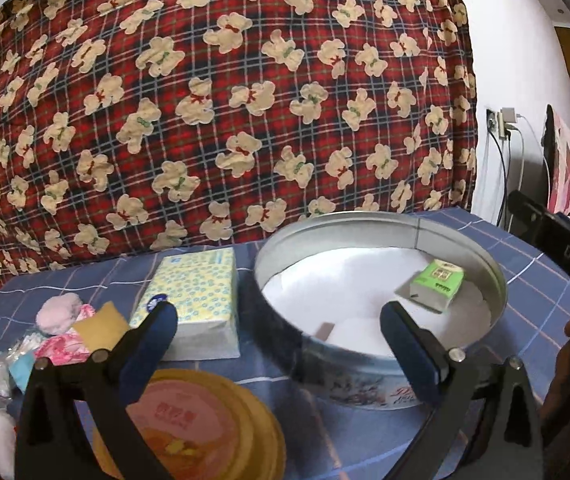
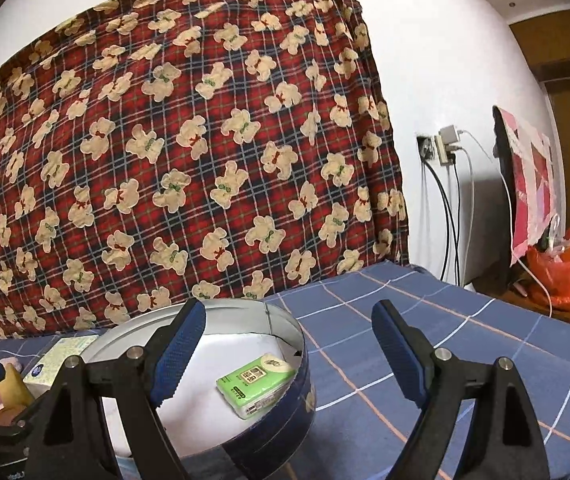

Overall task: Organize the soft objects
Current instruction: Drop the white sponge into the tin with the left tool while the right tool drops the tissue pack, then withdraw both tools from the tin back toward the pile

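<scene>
A round metal tin [image 1: 481,256] [image 2: 285,320] with a white lining stands on the blue checked cloth. A green tissue pack [image 1: 437,282] [image 2: 259,382] lies inside it at the right. My left gripper [image 1: 281,328] is open and empty, over the tin's near left rim. A yellow dotted tissue pack [image 1: 195,300] [image 2: 63,354] lies left of the tin. A pile of small soft items, pink, white and tan [image 1: 69,328], lies further left. My right gripper [image 2: 289,354] is open and empty, above the tin's right side.
A round yellow and pink lid [image 1: 205,420] lies in front of the tissue pack. A red plaid bear-print blanket [image 1: 225,100] rises behind the table. The blue cloth [image 2: 445,340] stretches right of the tin. Wall socket, cables [image 2: 445,200] and a red bag [image 2: 561,272] are at right.
</scene>
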Motion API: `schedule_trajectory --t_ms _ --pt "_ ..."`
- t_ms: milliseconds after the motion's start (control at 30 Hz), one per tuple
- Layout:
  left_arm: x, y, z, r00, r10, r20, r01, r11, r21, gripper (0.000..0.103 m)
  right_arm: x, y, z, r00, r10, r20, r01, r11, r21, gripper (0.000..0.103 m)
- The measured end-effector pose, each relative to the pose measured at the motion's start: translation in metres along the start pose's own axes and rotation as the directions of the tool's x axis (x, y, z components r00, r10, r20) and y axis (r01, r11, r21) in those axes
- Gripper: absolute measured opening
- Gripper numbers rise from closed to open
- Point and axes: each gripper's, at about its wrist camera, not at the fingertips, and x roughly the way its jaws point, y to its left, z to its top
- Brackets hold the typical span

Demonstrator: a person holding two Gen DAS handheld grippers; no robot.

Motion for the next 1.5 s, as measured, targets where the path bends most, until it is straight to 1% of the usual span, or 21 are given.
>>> schedule_trajectory --t_ms 100,267,533,933,1067,1267,1467,1500 --pt "-0.006 0.006 -0.003 1.000 0.012 0.007 -0.012 1.000 -0.004 0.103 -0.007 0.006 -0.002 1.000 0.003 -0.002 -0.003 1.000 0.001 0.087" --pt "-0.012 0.016 -0.006 1.000 0.023 0.016 -0.023 1.000 -0.007 0.103 -0.020 0.017 -0.007 0.999 0.037 -0.014 -0.036 0.998 0.050 0.087" --pt "-0.021 0.037 -0.010 1.000 0.021 0.011 -0.021 1.000 -0.012 0.103 -0.034 0.050 -0.016 0.994 0.103 -0.031 -0.101 0.994 0.050 0.087" --pt "-0.033 0.081 -0.019 0.998 0.063 0.002 -0.063 0.997 -0.048 0.103 -0.049 0.098 -0.026 0.982 0.185 -0.032 -0.185 0.983 0.009 0.087" --pt "-0.037 0.096 -0.022 0.997 0.083 0.003 -0.083 0.995 -0.052 0.103 -0.052 0.117 -0.030 0.974 0.223 -0.047 -0.224 0.975 -0.010 0.087" --pt "-0.042 0.124 -0.027 0.994 0.114 -0.003 -0.114 0.990 -0.079 0.103 -0.057 0.148 -0.037 0.953 0.292 -0.078 -0.295 0.955 -0.040 0.087" --pt "-0.047 0.158 -0.033 0.988 0.150 -0.020 -0.151 0.981 -0.119 0.103 -0.065 0.183 -0.045 0.923 0.366 -0.116 -0.376 0.924 -0.075 0.087" --pt "-0.048 0.163 -0.034 0.988 0.155 -0.023 -0.157 0.980 -0.125 0.103 -0.067 0.190 -0.046 0.914 0.385 -0.127 -0.396 0.915 -0.081 0.087"
